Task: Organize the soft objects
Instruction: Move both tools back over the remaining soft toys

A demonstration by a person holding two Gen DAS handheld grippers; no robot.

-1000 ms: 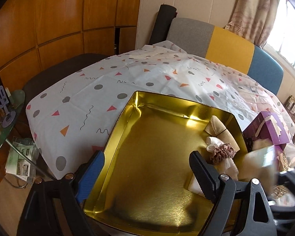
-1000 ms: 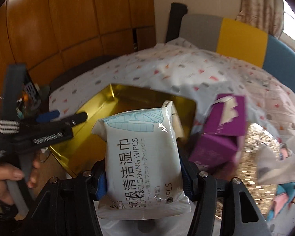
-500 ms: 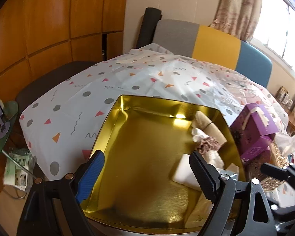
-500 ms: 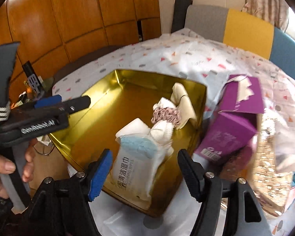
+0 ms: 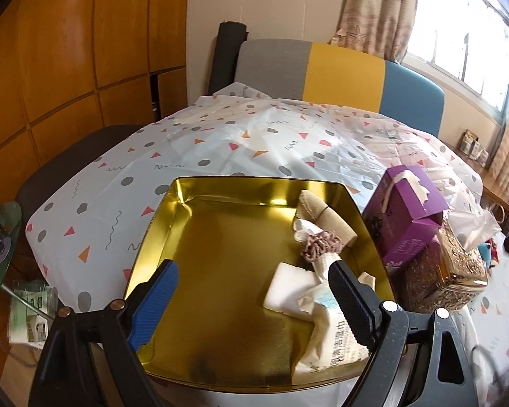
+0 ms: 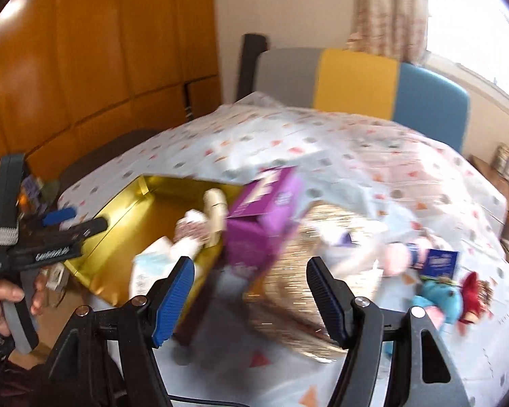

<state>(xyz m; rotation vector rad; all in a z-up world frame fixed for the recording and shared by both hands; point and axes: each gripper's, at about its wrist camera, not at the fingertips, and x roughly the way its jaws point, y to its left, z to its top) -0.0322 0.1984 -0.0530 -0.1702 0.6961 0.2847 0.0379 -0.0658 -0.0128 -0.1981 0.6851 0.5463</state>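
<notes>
A gold metal tray (image 5: 254, 181) lies on the patterned tablecloth. Along its right side lie a beige roll (image 5: 325, 217), a pink scrunchie (image 5: 320, 244), a white folded pad (image 5: 288, 288) and a pack of cleaning wipes (image 5: 336, 342). My left gripper (image 5: 251, 271) hovers over the tray's near half, open and spreading a little wider, with nothing between its fingers. My right gripper (image 6: 251, 264) stands open and empty over the purple tissue box (image 6: 261, 217), to the right of the tray (image 6: 125, 203). The wipes pack (image 6: 146, 268) lies at the tray's near corner. The right wrist view is blurred.
The purple tissue box (image 5: 407, 210) leans on a glittery gold tissue box (image 5: 448, 271) right of the tray. Plush toys, blue (image 6: 437, 295) and red (image 6: 475, 291), lie further right. A hand (image 6: 3, 298) holds the left gripper. A sofa stands behind, wooden panels left.
The right gripper let go of the wipes pack, which now lies in the tray, then opened and swung up and right toward the tissue boxes. The left gripper drifted slightly.
</notes>
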